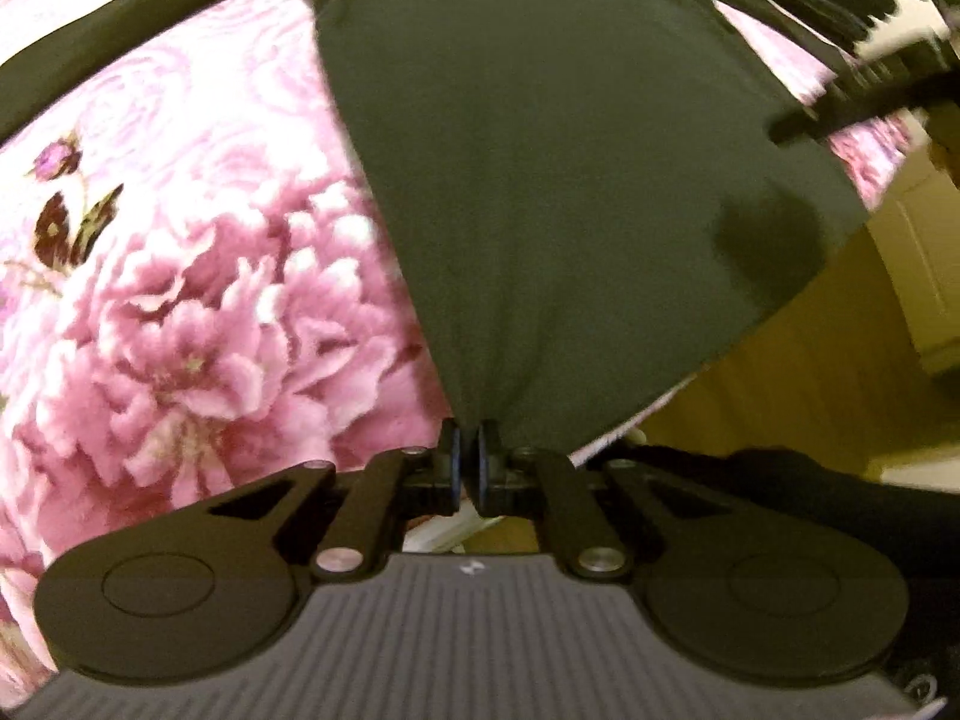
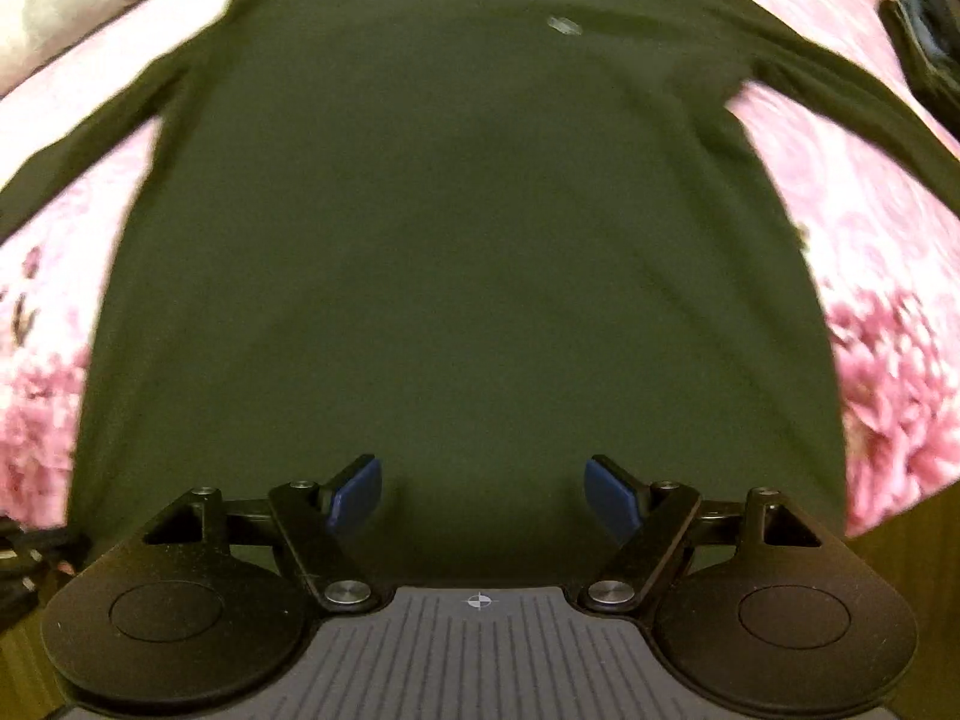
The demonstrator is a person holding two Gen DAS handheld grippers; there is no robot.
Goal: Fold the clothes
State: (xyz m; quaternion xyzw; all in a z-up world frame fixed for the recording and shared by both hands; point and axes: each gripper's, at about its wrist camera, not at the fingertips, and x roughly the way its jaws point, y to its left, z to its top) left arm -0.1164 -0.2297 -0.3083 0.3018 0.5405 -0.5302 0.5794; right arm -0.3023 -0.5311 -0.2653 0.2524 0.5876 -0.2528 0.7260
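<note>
My left tool [image 1: 468, 450] is clenched on a corner of the hem of a dark green long-sleeved shirt [image 1: 540, 150]. From the pinch at 6 o'clock in the left wrist view, the cloth fans upward and widens toward 12 o'clock, pulled taut, which I judge keeps the hem straight while the shirt is laid out. To the left of the shirt, from 7 to 10 o'clock, is a pink floral bedspread [image 1: 180, 312] on the bed that carries the shirt. One sleeve runs out toward 10 o'clock along the top of it. At 3 to 4 o'clock the bed ends and a yellowish wooden floor [image 1: 810, 372] shows, so the near hem corner on that side lies at the very edge of the bed. A blurred dark shape at 2 o'clock may be my other tool, but I cannot tell.

My right tool [image 2: 483, 492] is released, its blue pads [image 2: 357, 492] spread wide apart and holding nothing. It hovers over the lower middle of the shirt, whose body fills the right wrist view front up, sleeves angled out toward 10 and 2 o'clock. A small pale mark [image 2: 564, 25] sits near the chest at 12 o'clock. I judge the shirt is spread for folding, with no fold made yet.
</note>
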